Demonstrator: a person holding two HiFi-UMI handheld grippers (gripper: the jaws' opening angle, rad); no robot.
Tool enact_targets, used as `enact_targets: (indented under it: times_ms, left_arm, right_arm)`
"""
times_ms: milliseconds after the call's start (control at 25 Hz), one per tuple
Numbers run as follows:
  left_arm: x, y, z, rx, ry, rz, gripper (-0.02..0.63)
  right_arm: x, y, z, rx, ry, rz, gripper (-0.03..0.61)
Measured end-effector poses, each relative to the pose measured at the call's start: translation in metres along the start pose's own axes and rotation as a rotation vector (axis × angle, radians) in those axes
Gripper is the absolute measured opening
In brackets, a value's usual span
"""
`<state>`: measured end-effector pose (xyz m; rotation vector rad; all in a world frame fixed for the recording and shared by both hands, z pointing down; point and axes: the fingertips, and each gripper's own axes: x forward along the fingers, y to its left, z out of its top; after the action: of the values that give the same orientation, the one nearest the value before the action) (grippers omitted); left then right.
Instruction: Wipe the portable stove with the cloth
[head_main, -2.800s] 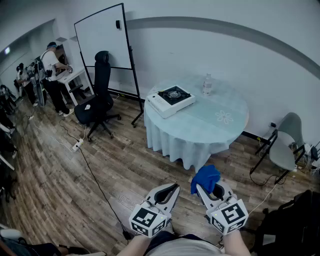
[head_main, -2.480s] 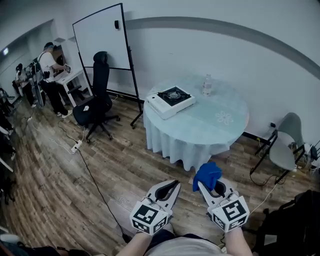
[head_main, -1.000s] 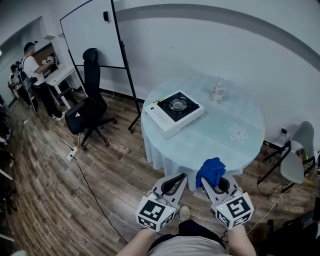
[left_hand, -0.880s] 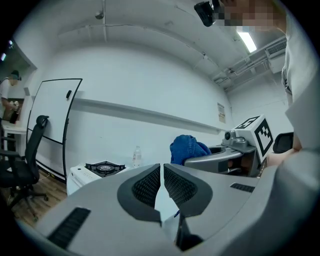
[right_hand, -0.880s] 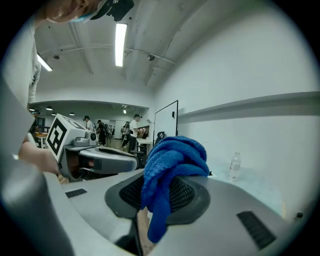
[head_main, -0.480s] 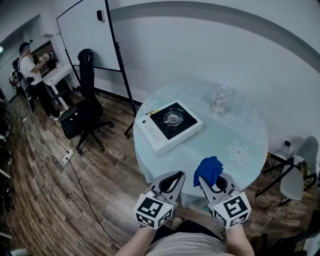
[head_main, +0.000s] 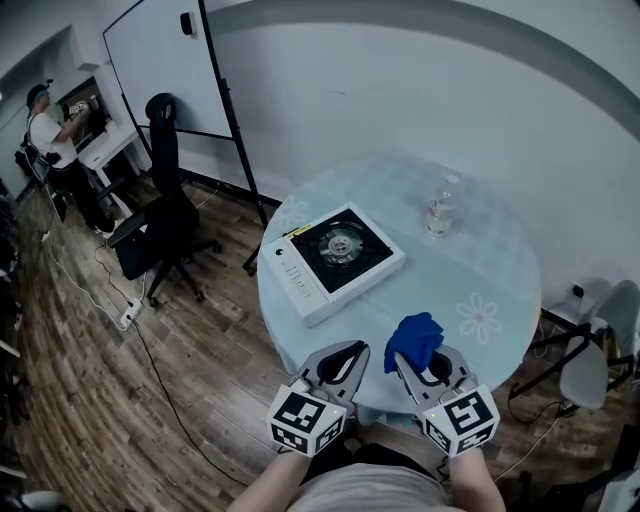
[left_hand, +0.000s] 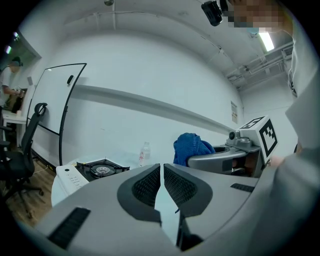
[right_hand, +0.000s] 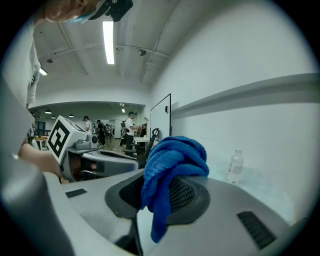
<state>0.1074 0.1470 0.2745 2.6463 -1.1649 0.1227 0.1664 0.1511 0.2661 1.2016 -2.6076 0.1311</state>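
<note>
The portable stove (head_main: 335, 255), white with a black burner top, sits on the left part of a round pale-blue table (head_main: 425, 275). It also shows low at the left in the left gripper view, as the stove (left_hand: 95, 170). My right gripper (head_main: 410, 353) is shut on a bunched blue cloth (head_main: 413, 338) over the table's near edge. In the right gripper view the cloth (right_hand: 172, 165) hangs between the jaws of the gripper (right_hand: 160, 187). My left gripper (head_main: 348, 352) hovers beside it, shut and holding nothing, its jaws (left_hand: 161, 167) almost touching.
A clear water bottle (head_main: 437, 212) stands at the back of the table. A black office chair (head_main: 150, 215) and a whiteboard on a stand (head_main: 160, 60) are on the left. A person (head_main: 45, 110) works at a far desk. A grey chair (head_main: 612, 325) is at the right edge.
The view has come closer to the table, which now lies just in front of both grippers. The grippers keep the same pose, the cloth still in the right one.
</note>
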Motion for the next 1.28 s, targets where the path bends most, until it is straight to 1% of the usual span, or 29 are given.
enact_targets:
  times_ms: [120,240,520,800,920,1120,1280]
  left_arm:
    - [0.015,0.014,0.002,-0.001,0.008,-0.011,0.038]
    - [0.03,0.028,0.005,0.014,0.017,-0.042,0.038]
    - [0.063,0.08,0.013,-0.001,0.053,-0.069,0.038]
    - [0.102,0.125,0.024,-0.006,0.087,-0.105,0.038]
    - [0.117,0.143,0.029,-0.023,0.095,-0.117,0.038]
    - [0.14,0.169,0.032,-0.075,0.112,-0.152,0.038]
    - [0.159,0.189,0.031,-0.082,0.134,-0.163,0.038]
  right_arm:
    - [0.015,-0.014,0.004,0.026,-0.011,-0.002,0.101]
    - [0.035,-0.028,0.004,0.04,-0.009,-0.014,0.101]
    - [0.089,-0.058,0.005,0.065,0.041,-0.031,0.101]
    - [0.138,-0.091,0.015,0.06,0.098,-0.039,0.1]
    - [0.158,-0.103,0.019,0.055,0.122,-0.042,0.101]
    - [0.187,-0.124,0.021,0.064,0.154,-0.054,0.101]
    - [0.209,-0.139,0.02,0.06,0.184,-0.052,0.101]
